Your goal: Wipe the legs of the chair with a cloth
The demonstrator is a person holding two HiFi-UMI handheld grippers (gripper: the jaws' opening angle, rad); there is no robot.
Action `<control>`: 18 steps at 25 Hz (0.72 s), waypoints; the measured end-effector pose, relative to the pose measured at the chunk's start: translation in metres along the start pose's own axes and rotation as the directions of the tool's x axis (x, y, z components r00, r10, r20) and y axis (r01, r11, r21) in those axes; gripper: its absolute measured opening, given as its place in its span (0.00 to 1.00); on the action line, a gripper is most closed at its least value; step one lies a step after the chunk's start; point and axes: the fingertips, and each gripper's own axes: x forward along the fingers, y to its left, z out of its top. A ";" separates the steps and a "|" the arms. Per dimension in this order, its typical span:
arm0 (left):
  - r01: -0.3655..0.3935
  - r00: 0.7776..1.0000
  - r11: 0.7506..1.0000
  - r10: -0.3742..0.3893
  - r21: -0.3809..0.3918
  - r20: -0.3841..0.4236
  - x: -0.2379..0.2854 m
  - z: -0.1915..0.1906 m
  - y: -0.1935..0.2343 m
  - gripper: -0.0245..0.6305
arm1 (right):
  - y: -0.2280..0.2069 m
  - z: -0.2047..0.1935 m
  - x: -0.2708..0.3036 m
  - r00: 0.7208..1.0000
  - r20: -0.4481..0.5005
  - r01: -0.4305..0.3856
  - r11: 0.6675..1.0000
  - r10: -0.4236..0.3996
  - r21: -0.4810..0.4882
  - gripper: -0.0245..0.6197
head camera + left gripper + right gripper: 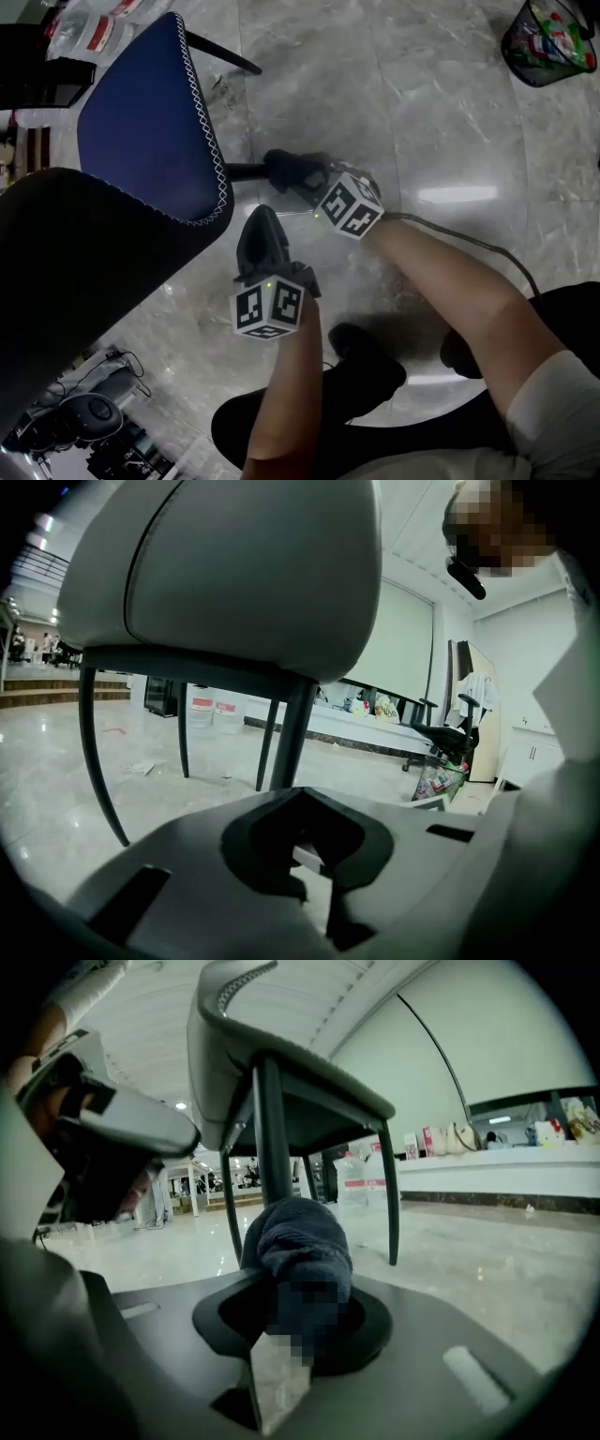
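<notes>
The chair has a blue seat (150, 122) and thin black legs. One leg (242, 172) runs out from under the seat's edge. My right gripper (300, 178) is shut on a dark blue cloth (286, 167), and the cloth is pressed against that leg. In the right gripper view the bunched cloth (300, 1246) sits between the jaws and touches the leg (272, 1129) just behind it. My left gripper (261, 220) hovers below the seat's edge, jaws together and holding nothing. Its own view looks up at the seat's underside (234, 574) and a leg (292, 733).
A black mesh waste bin (548, 37) stands at the far right on the marble floor (422, 103). A cable (469, 242) trails across the floor. The chair's dark backrest (75, 281) fills the left. The person's shoes (366, 366) are near the bottom.
</notes>
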 end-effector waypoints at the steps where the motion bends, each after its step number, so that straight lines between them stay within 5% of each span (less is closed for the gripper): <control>1: -0.001 1.000 1.000 0.001 -0.002 0.002 -0.002 -0.001 0.000 0.05 | -0.002 -0.014 0.004 0.999 -0.036 0.003 1.000 -0.003 0.006 0.19; 4: -0.007 1.000 1.000 0.007 -0.008 0.005 -0.008 -0.001 0.006 0.05 | -0.003 -0.044 0.011 0.989 -0.149 0.004 1.000 -0.006 -0.014 0.17; 7: -0.013 1.000 1.000 0.013 -0.007 0.011 -0.012 0.006 0.010 0.05 | 0.009 -0.031 0.007 0.986 -0.169 -0.030 0.997 0.017 -0.070 0.16; 10: -0.025 0.999 0.999 0.026 -0.019 0.035 -0.011 0.015 0.014 0.05 | 0.022 0.040 -0.017 0.999 -0.007 -0.042 0.984 0.042 -0.172 0.16; 14: -0.049 0.997 0.998 0.051 -0.031 0.049 -0.008 0.021 0.024 0.05 | 0.033 0.141 -0.049 0.976 0.212 0.005 0.972 0.046 -0.233 0.16; 18: -0.055 0.997 0.998 0.056 -0.030 0.055 -0.005 0.024 0.033 0.05 | 0.032 0.129 -0.042 0.977 0.214 0.028 0.975 0.020 -0.220 0.16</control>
